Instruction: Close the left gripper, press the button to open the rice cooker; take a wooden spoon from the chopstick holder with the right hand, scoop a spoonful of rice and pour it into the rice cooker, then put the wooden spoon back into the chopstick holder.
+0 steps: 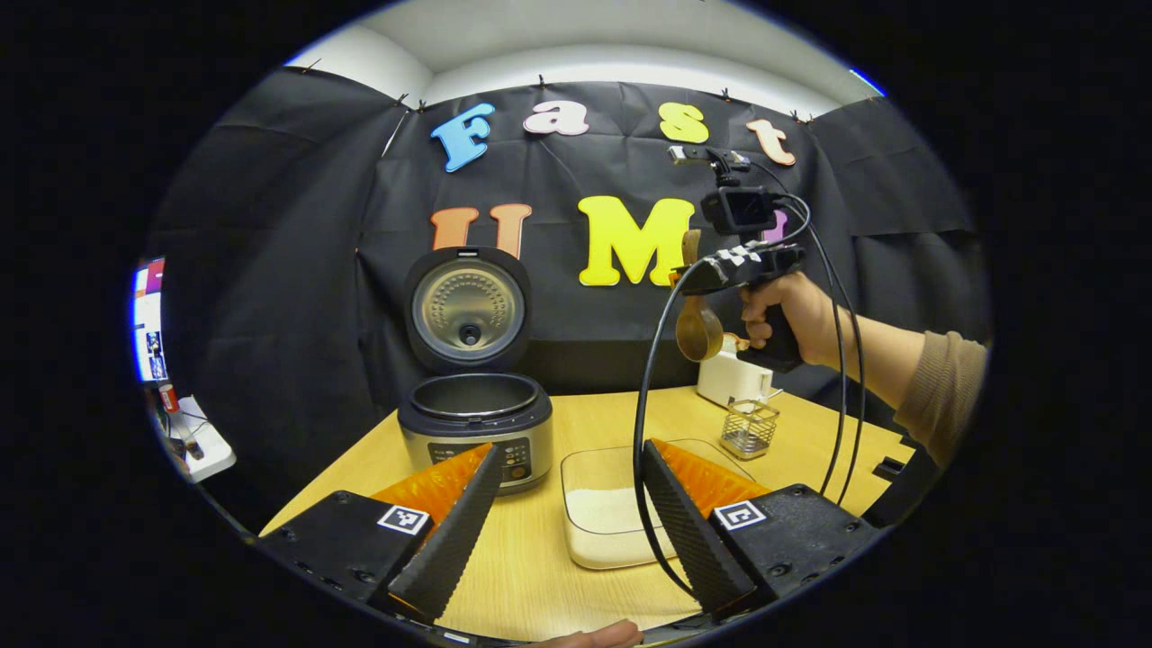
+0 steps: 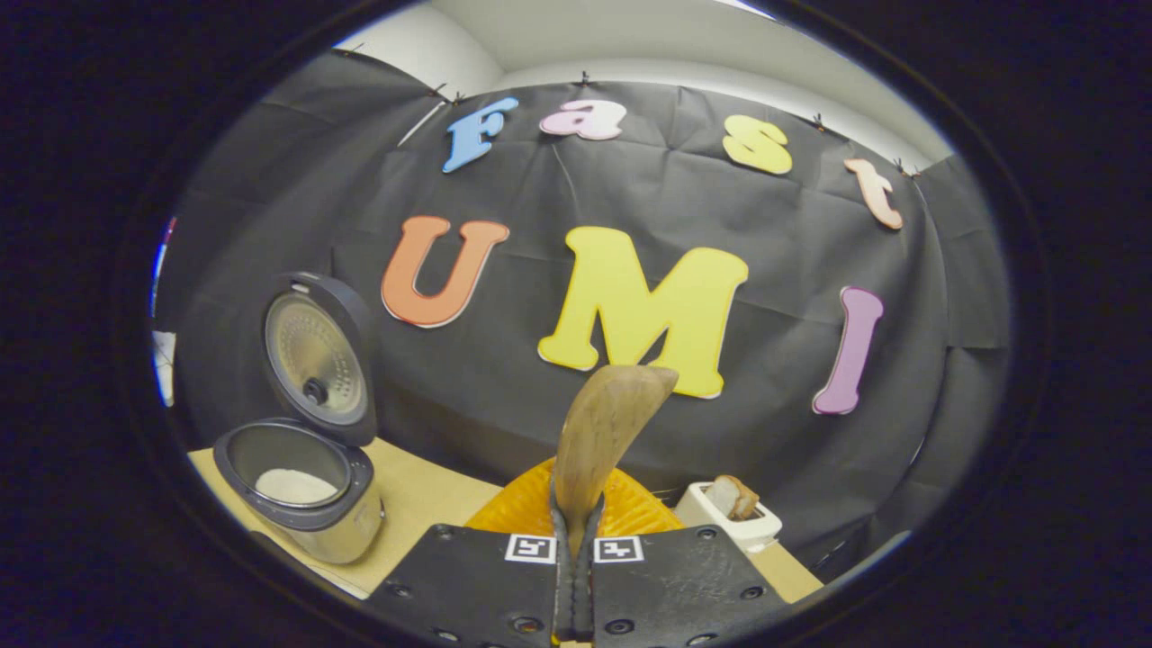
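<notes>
The rice cooker (image 1: pixel 475 430) stands on the wooden table with its lid (image 1: pixel 467 309) swung up. In the right gripper view the cooker (image 2: pixel 301 490) holds some white rice in its pot. My left gripper (image 1: pixel 570 450) hovers low over the table, open and holding nothing, in front of a shallow tray of rice (image 1: pixel 605 513). A hand holds my right gripper (image 1: pixel 697 274) high above the wire chopstick holder (image 1: pixel 749 428). It is shut on the wooden spoon (image 2: pixel 605 432), whose bowl (image 1: pixel 699 331) hangs downward.
A white toaster (image 1: pixel 731 378) with bread in it stands at the back right, behind the chopstick holder. Black cables (image 1: pixel 643 423) loop down from the right gripper over the tray. A white power strip (image 1: pixel 200 445) lies off the table's left side.
</notes>
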`<act>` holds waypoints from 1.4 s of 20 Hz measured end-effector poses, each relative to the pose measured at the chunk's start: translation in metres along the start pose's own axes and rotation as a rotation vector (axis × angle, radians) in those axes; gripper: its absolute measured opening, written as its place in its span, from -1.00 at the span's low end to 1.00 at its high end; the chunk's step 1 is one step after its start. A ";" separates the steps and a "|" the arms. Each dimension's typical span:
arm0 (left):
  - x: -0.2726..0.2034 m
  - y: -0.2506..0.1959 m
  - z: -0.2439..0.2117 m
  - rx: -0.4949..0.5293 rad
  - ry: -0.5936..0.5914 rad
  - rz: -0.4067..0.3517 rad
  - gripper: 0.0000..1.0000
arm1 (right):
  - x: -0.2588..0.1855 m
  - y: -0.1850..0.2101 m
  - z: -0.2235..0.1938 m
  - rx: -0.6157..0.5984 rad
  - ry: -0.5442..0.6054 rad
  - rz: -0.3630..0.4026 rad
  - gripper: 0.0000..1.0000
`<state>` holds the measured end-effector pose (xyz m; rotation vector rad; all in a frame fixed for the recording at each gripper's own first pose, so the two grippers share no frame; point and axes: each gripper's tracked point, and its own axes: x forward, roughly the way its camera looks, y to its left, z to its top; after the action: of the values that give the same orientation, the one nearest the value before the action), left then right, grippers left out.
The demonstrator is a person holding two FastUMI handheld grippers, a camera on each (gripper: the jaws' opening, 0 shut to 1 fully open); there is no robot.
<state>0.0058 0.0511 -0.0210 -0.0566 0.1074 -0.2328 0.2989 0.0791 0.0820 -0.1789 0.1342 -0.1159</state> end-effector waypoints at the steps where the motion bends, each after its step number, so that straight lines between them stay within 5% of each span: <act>1: 0.000 0.002 0.005 -0.013 -0.010 -0.009 0.97 | 0.004 -0.011 -0.007 0.013 0.016 -0.016 -0.99; 4: 0.000 0.002 0.006 -0.042 -0.019 -0.024 0.96 | 0.011 -0.040 -0.027 0.043 0.052 -0.046 -0.99; 11: 0.001 0.033 -0.016 -0.027 0.031 0.097 0.97 | 0.017 -0.095 -0.071 0.152 0.117 -0.106 -0.99; 15: 0.002 0.035 -0.018 -0.018 0.041 0.112 0.98 | 0.017 -0.102 -0.101 0.256 0.180 -0.098 -0.97; 19: 0.003 0.036 -0.018 0.011 0.042 0.123 0.98 | 0.015 -0.128 -0.128 0.210 0.176 -0.162 -0.97; 28: 0.009 0.034 -0.023 0.013 0.053 0.134 0.97 | 0.008 -0.144 -0.160 0.284 0.226 -0.156 -0.79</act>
<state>0.0191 0.0808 -0.0469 -0.0305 0.1619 -0.1009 0.2695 -0.0899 -0.0479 0.1090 0.3268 -0.3088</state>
